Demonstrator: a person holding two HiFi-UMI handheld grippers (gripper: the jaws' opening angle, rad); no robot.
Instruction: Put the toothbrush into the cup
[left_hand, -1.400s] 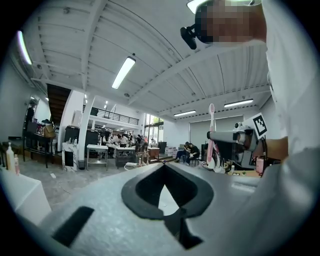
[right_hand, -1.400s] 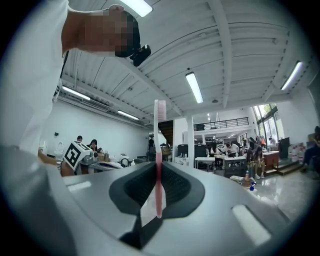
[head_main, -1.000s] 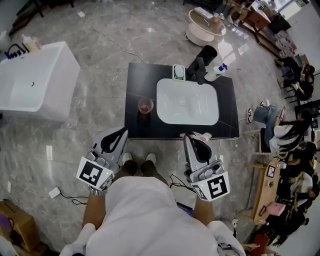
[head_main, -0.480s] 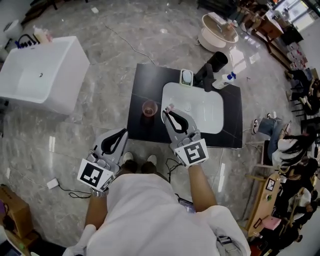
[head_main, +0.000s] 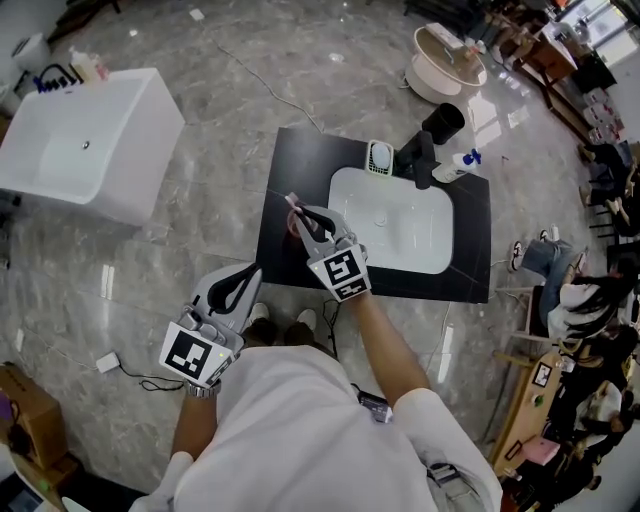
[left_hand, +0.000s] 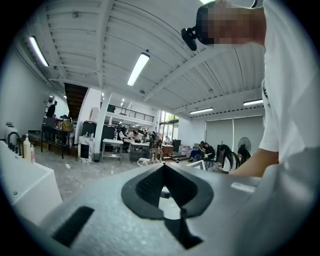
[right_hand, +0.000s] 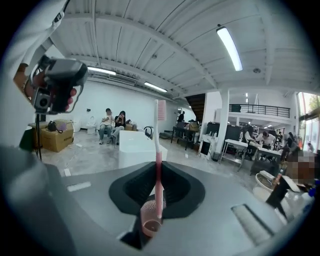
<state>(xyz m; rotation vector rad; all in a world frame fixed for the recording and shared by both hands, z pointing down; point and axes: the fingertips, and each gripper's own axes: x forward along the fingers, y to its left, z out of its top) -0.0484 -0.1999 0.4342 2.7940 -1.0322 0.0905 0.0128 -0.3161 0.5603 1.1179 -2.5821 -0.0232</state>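
A grey marble floor (head_main: 200, 60) fills the head view, with a white rectangular tub (head_main: 85, 150) standing well apart to the left of a black rectangular counter (head_main: 285, 165). A white sink basin (head_main: 400, 225) takes up the middle and right of the counter, and a black faucet (head_main: 425, 160) stands at its far rim. The left tool (head_main: 232, 290) is held off the near left corner of the counter, over the floor. In the left gripper view its dark pads meet at their tips (left_hand: 163, 167) with nothing between them, only the looped hollow behind the tips showing through. The right tool (head_main: 303, 215) reaches over the left part of the counter, just beside the basin, with its jaws closed narrowly on a pink toothbrush (right_hand: 158, 165). The toothbrush stands upright, handle clamped, bristle head at the top. A translucent pink cup (right_hand: 149, 221) stands on the counter directly under the jaws. The handle's lower end overlaps the cup's wall near the rim, and I cannot tell whether it is already inside the mouth.
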